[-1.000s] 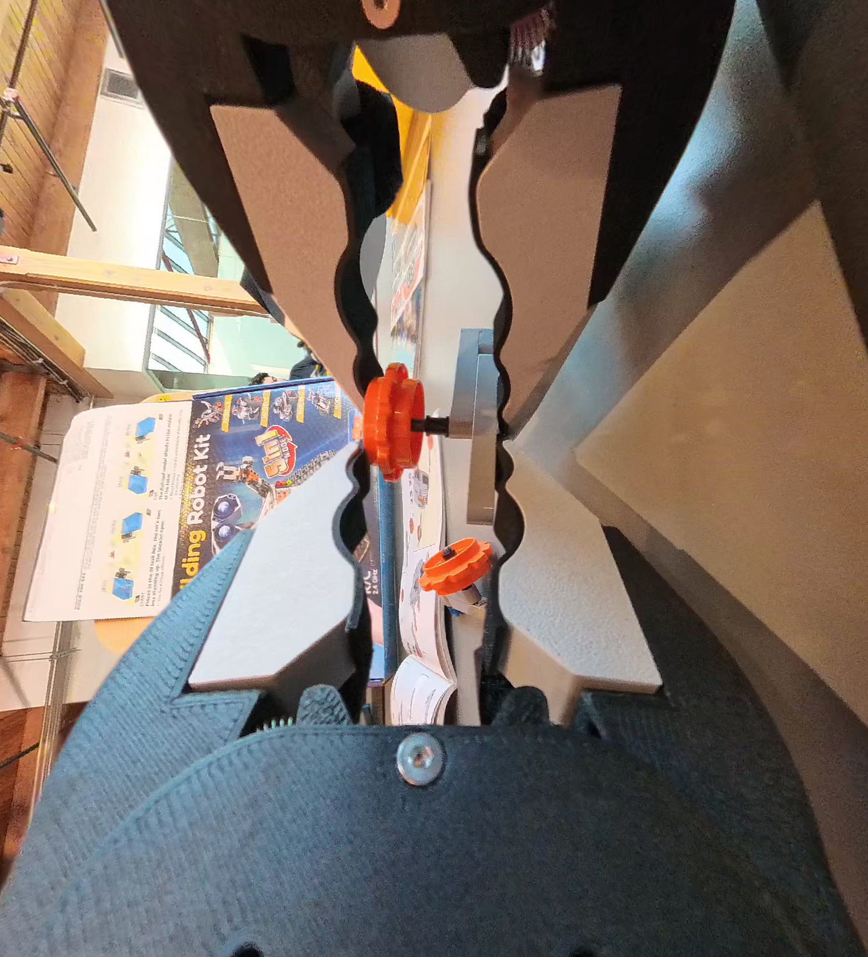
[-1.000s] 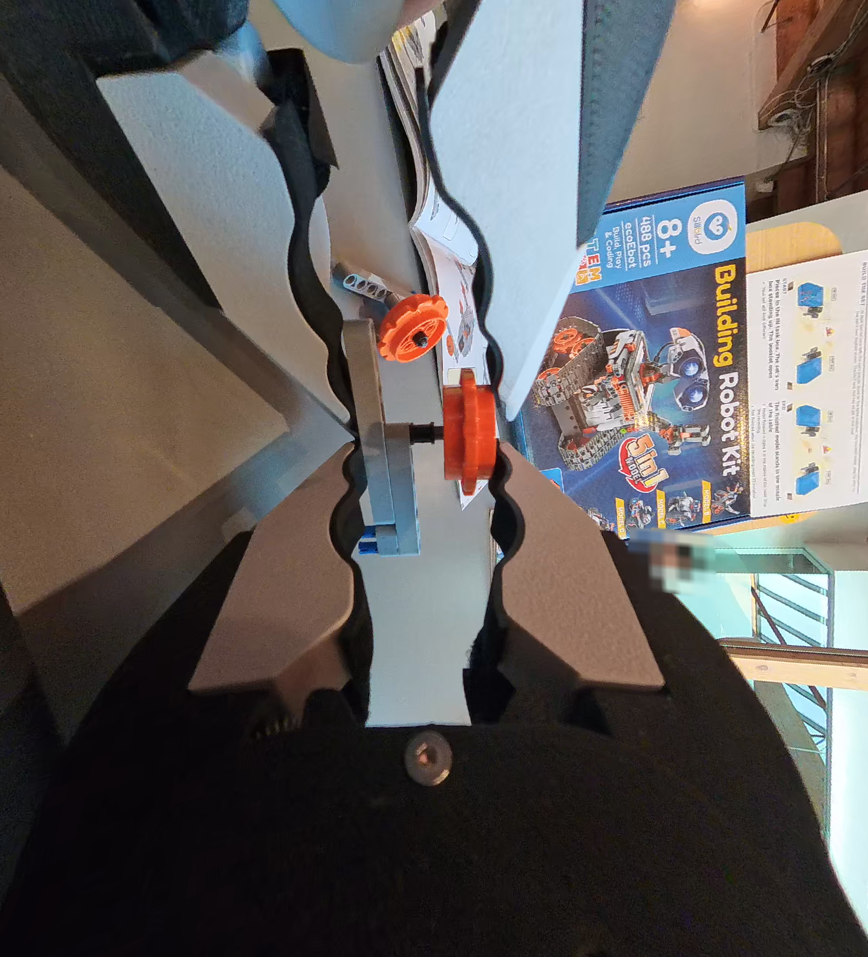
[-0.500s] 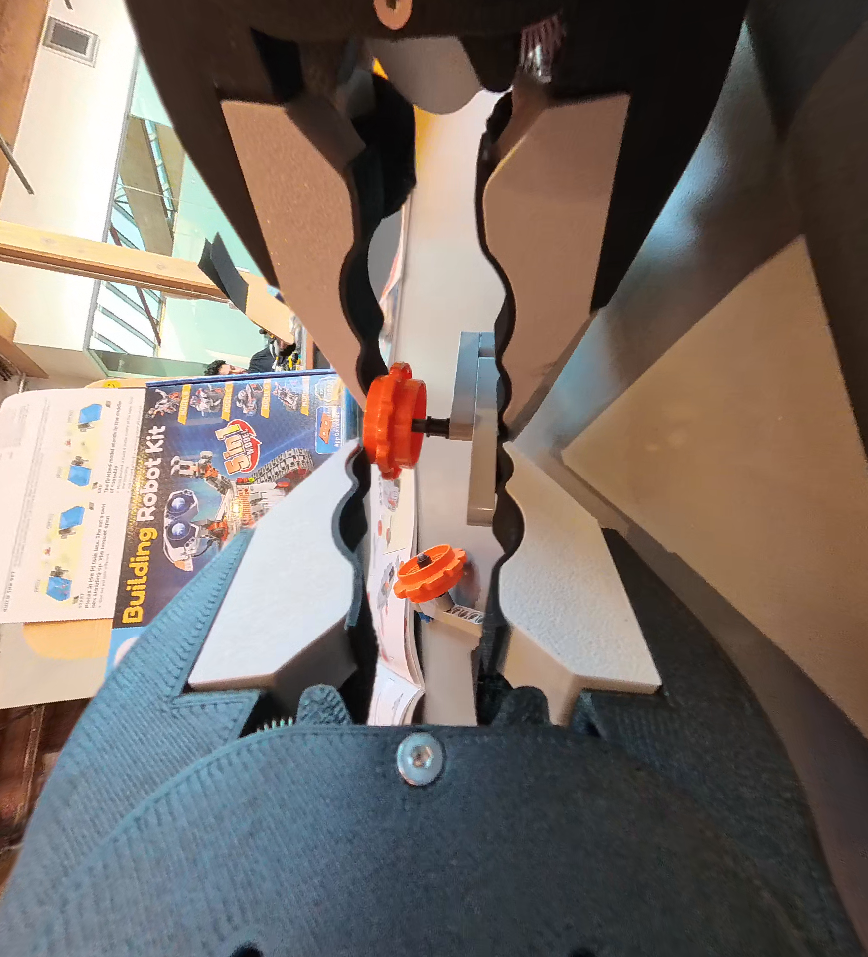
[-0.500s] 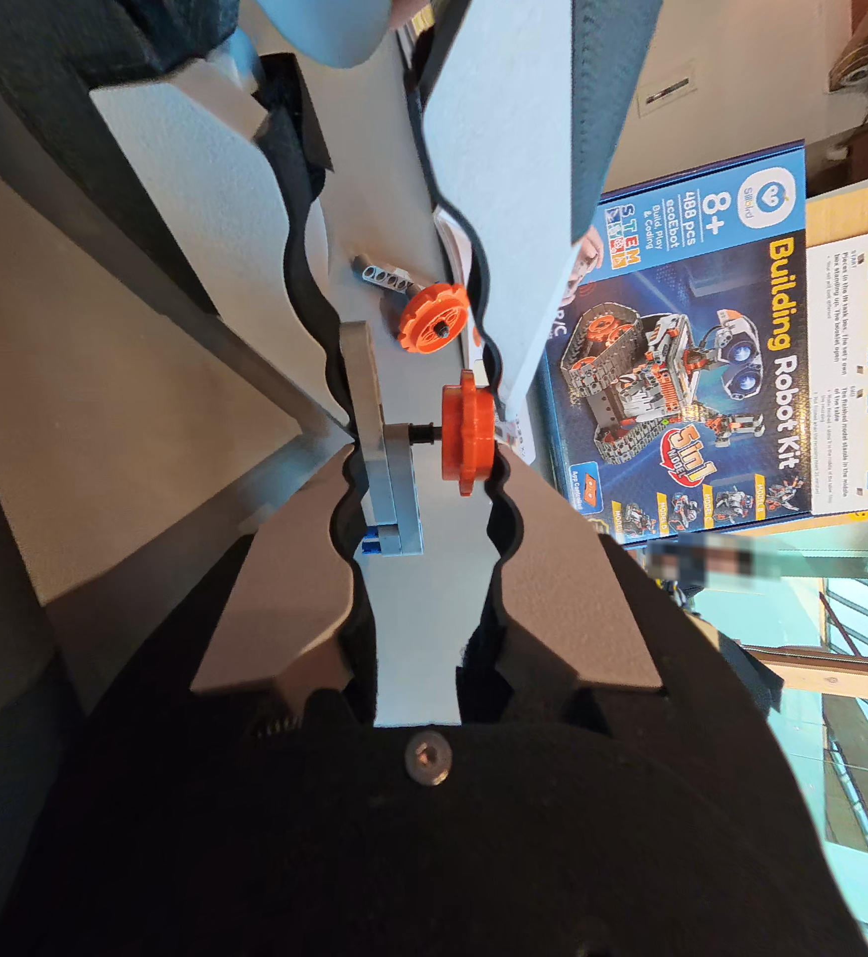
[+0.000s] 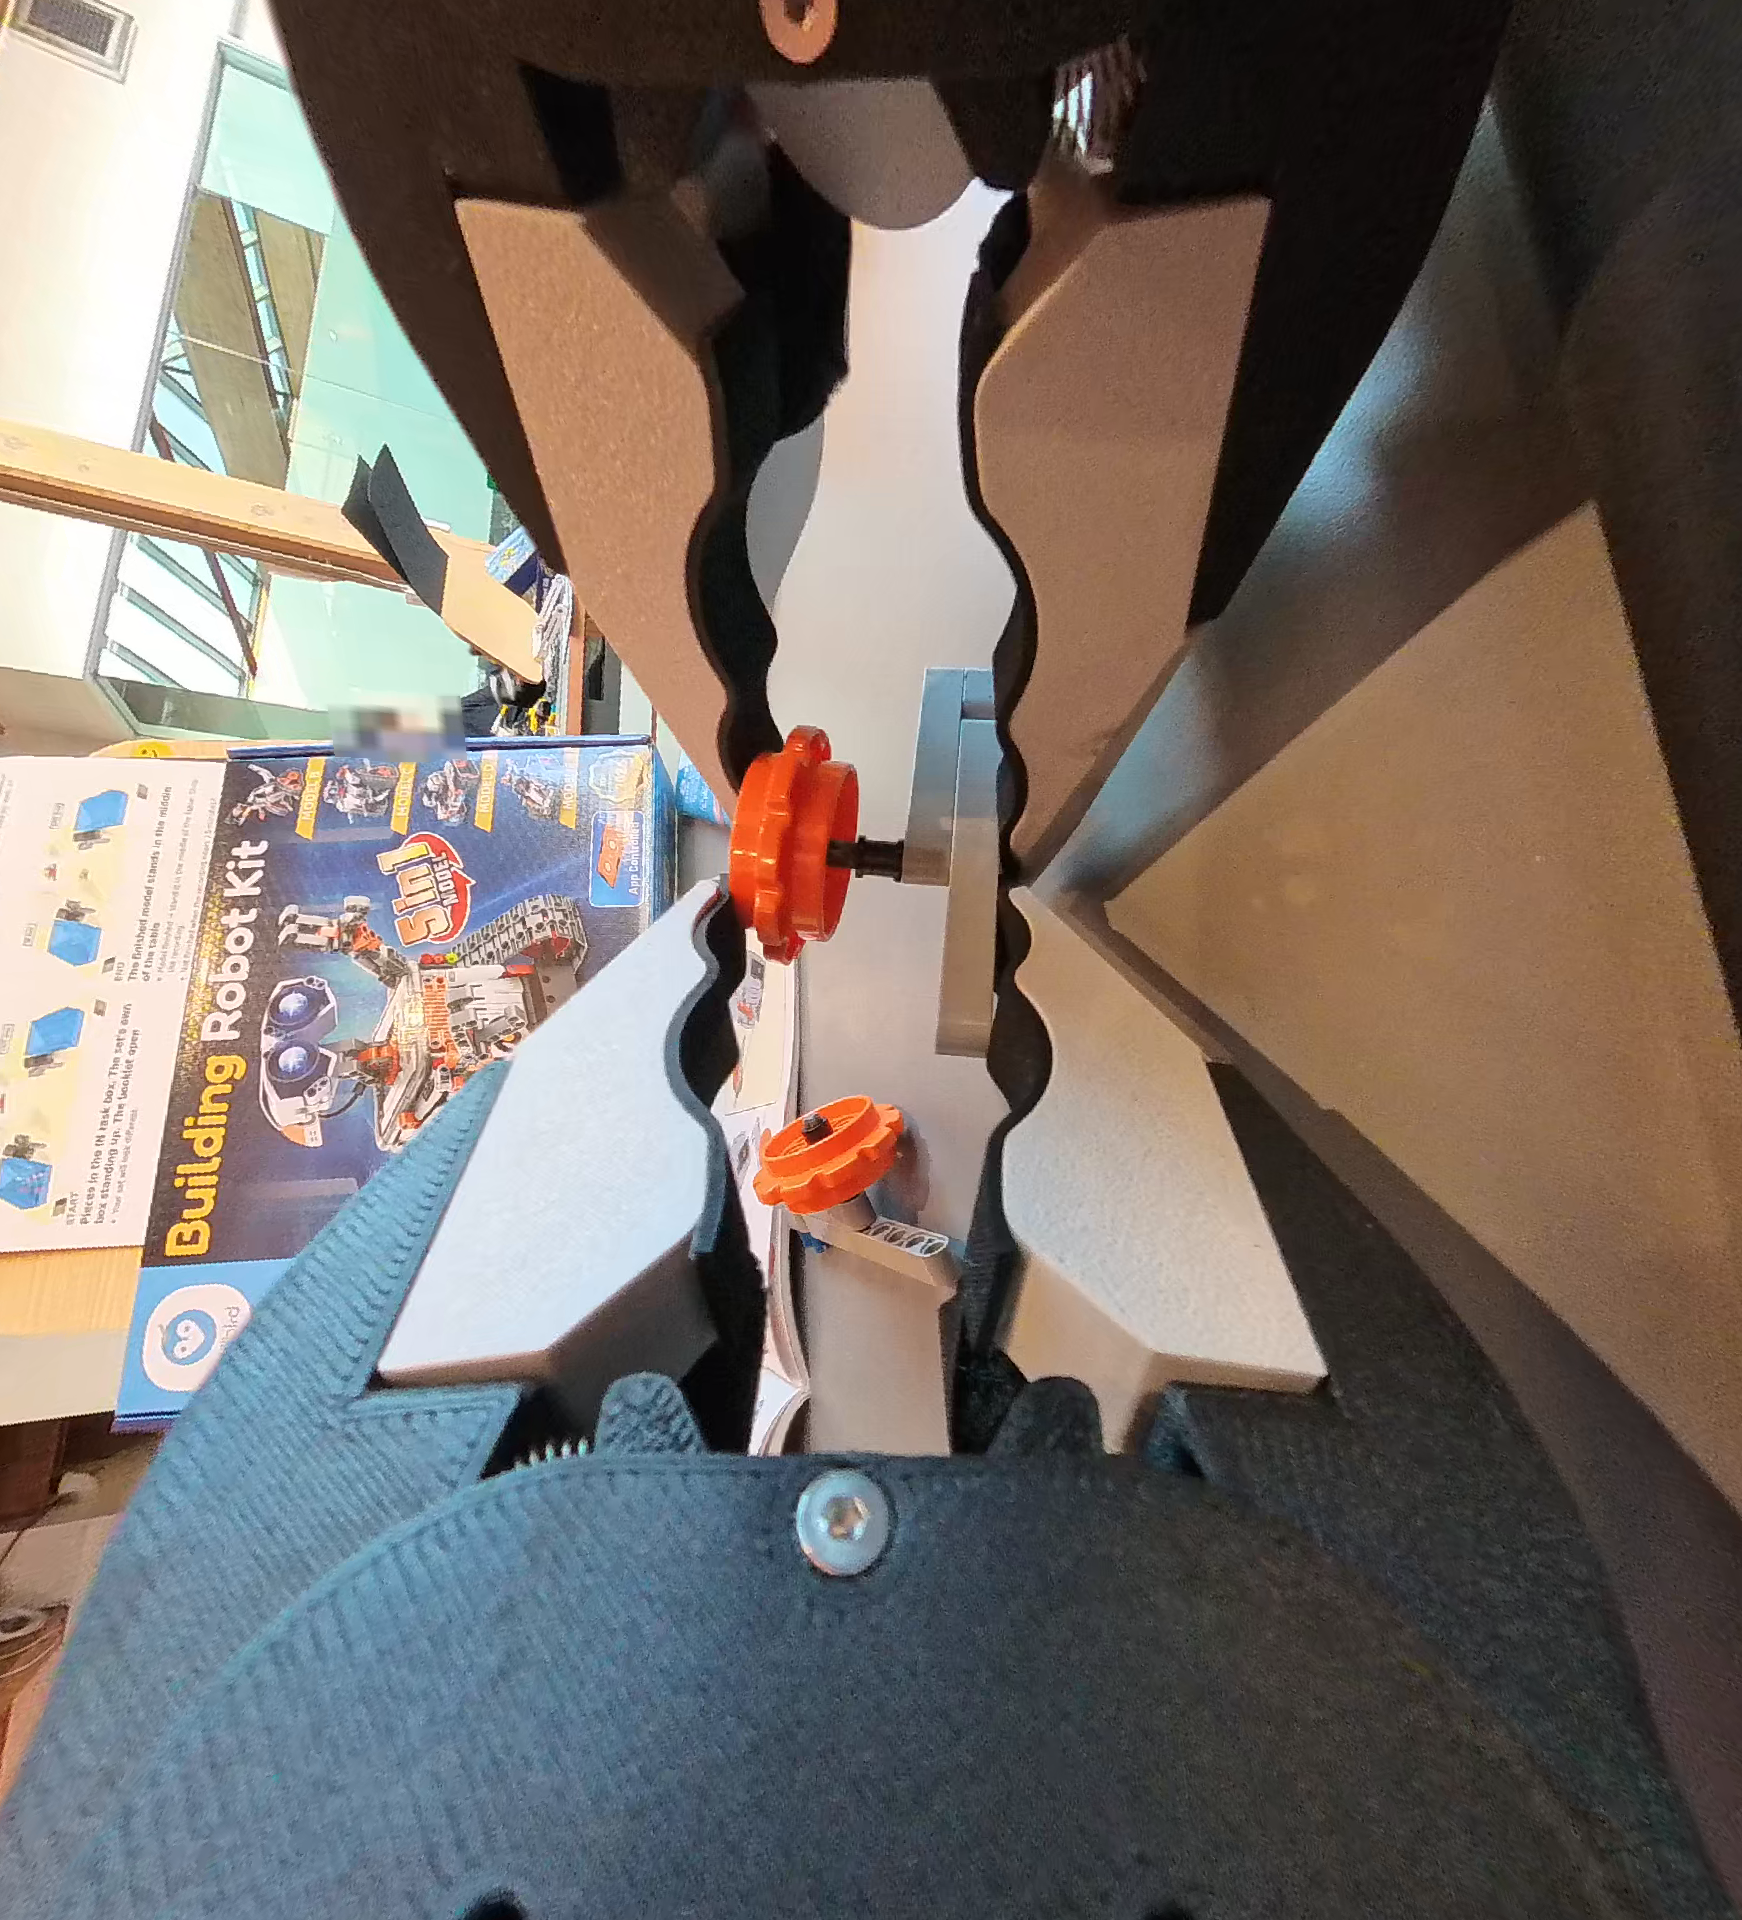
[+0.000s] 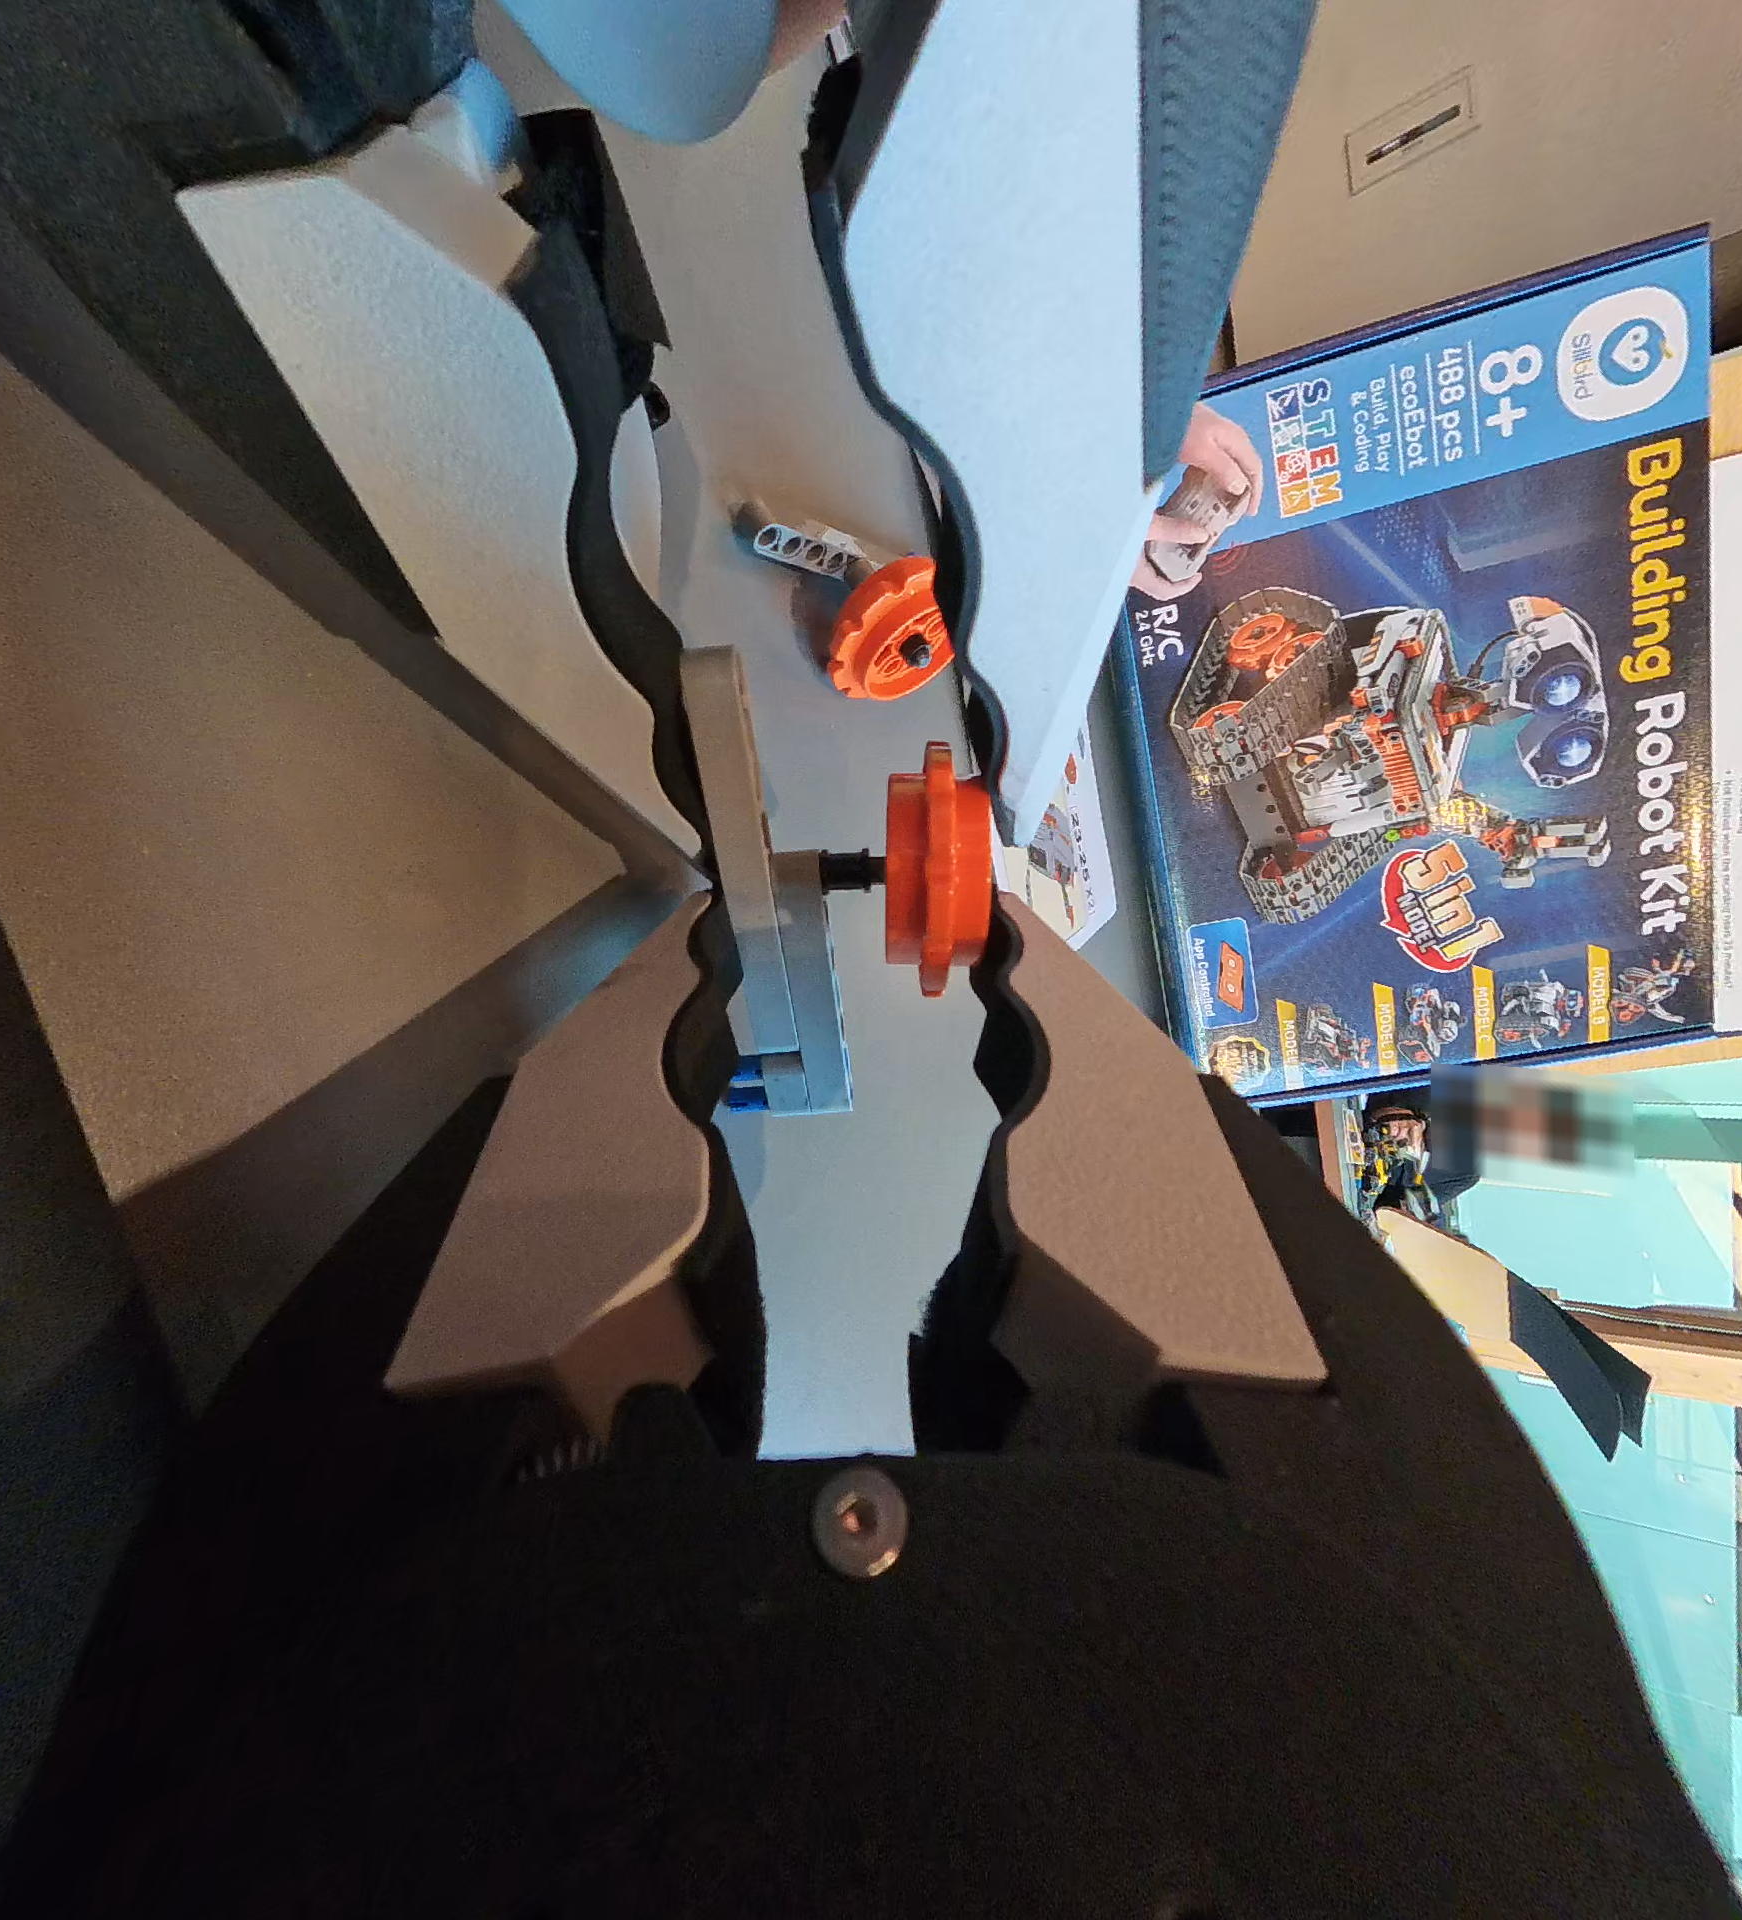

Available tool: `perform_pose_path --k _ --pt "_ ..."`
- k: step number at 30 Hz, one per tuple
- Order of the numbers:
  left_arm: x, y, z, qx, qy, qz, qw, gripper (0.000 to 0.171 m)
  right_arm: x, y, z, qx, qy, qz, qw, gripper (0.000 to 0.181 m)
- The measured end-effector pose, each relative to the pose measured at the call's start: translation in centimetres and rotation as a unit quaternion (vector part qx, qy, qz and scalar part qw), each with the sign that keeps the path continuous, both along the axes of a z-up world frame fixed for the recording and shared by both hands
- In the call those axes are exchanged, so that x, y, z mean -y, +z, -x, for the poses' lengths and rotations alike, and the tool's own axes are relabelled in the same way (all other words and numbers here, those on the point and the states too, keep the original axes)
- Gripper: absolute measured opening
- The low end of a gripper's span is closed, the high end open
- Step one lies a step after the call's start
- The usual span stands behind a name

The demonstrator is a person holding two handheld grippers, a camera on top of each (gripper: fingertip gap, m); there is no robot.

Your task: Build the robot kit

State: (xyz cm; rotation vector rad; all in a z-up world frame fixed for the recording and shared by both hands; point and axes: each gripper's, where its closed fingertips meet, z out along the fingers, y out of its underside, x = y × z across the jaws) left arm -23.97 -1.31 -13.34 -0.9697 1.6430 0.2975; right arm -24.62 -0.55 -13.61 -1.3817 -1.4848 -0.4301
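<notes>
An orange toothed wheel [image 5: 794, 842] on a short black axle is fixed to a grey beam [image 5: 955, 862]. The two grippers face each other and both clamp this assembly, held above the grey table [image 5: 888, 520]. My left gripper [image 5: 862, 902] presses one fingertip on the wheel and the other on the beam. In the right wrist view my right gripper [image 6: 851, 906] is shut the same way on the wheel [image 6: 934, 868] and the beam [image 6: 763, 883]. A blue pin shows at the beam's near end.
A second orange wheel [image 5: 825, 1148] joined to a small grey holed beam [image 5: 908, 1242] lies on the table beneath. A blue robot-kit box [image 6: 1449, 707] stands behind, beside a printed sheet [image 5: 36, 987]. An open booklet [image 6: 1064, 873] lies by the box. Less than 4 cm separates the two grippers' tips.
Both grippers have swung together with the assembly still clamped. The box and the lying wheel have shifted in both views. The grip looks unchanged.
</notes>
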Motion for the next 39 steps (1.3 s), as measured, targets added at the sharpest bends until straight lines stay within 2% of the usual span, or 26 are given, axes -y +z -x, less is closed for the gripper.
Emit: perform_pose_path --k 13,15,23,25,28,30,34,39 --pt "-0.3 0.2 0.1 0.000 0.002 -0.018 1.000 0.046 -0.3 0.0 0.1 0.006 0.008 -0.013 1.000 0.044" --pt "-0.6 0.1 0.3 -0.002 0.009 0.001 1.000 0.046 -0.6 0.2 0.2 -0.014 0.000 0.000 1.000 0.047" --pt "-0.2 -0.2 1.0 0.041 -0.007 0.145 0.989 0.045 0.2 0.4 0.8 -0.048 0.041 0.017 0.998 0.050" --pt "0.2 -0.2 1.1 0.059 -0.019 0.205 0.977 0.046 0.5 0.6 0.8 -0.066 0.053 0.029 0.996 0.048" --pt "1.2 -0.3 1.3 0.084 -0.048 0.309 0.946 0.046 1.5 0.8 1.3 -0.093 0.085 0.051 0.991 0.046" --pt "1.8 -0.5 1.5 0.088 -0.070 0.354 0.929 0.046 2.0 0.7 1.5 -0.107 0.103 0.074 0.986 0.047" --pt "2.6 -1.3 1.7 0.071 -0.092 0.382 0.917 0.046 2.9 -0.2 1.9 -0.109 0.123 0.116 0.980 0.049" --pt "3.1 -2.2 1.9 0.046 -0.095 0.394 0.913 0.047 3.3 -1.2 2.0 -0.120 0.117 0.177 0.970 0.046"
